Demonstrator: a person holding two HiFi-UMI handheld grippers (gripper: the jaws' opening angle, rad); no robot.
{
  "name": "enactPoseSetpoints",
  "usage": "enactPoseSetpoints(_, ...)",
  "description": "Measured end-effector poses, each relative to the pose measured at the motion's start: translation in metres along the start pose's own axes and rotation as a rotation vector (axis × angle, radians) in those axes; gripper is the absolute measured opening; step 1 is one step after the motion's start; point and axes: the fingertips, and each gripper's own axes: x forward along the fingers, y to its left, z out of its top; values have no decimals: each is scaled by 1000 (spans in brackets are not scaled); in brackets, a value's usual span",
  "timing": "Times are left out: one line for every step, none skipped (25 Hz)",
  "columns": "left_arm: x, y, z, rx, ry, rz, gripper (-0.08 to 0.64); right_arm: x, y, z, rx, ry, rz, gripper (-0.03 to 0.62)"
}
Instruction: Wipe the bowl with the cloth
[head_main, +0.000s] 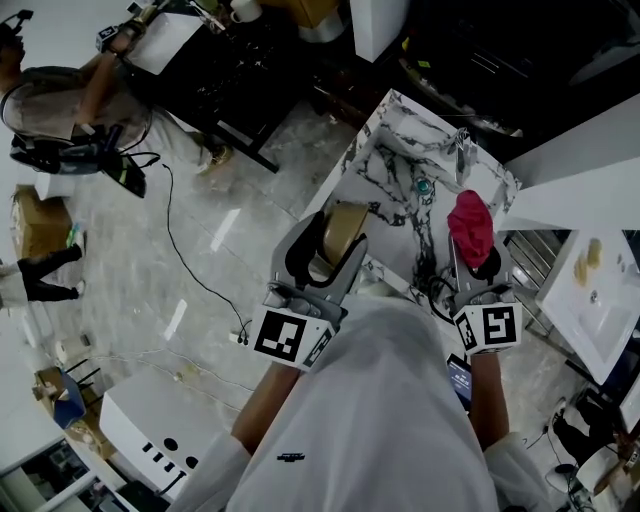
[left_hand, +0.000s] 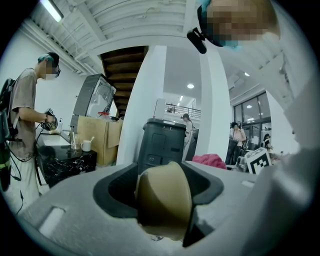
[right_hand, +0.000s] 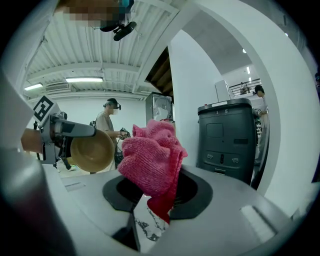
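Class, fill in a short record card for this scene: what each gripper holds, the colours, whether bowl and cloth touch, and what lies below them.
Left gripper: shut on the bowl
Bowl: tan, clamped at its rim, tipped on its side
Right gripper: shut on the cloth
Cloth: pink, bunched, sticking up out of the jaws
Contact: none; bowl and cloth are apart
Below: white table with dark marbling
Background: person at a dark counter

Bowl (head_main: 343, 230) in L gripper (head_main: 328, 242), cloth (head_main: 470, 225) in R gripper (head_main: 478, 262), table (head_main: 395, 135) ahead of both
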Motion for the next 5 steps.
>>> enactPoseSetpoints(0, 0, 1, 0, -1, 0, 272, 0, -2, 0, 5, 2, 0, 129)
enactPoseSetpoints(1, 0, 2, 1, -3, 1, 272, 1, -4, 0, 9, 4, 5, 129)
enactPoseSetpoints(2, 1, 3, 4, -6, 2, 272, 3, -5, 1, 10, 4, 13, 129)
enactPoseSetpoints(2, 2, 5, 7, -10, 4, 272, 4, -5, 2, 10, 4, 22, 129)
enactPoseSetpoints(2, 3, 7, 10, -14, 6, 272, 6, -5, 3, 10, 4, 33, 129)
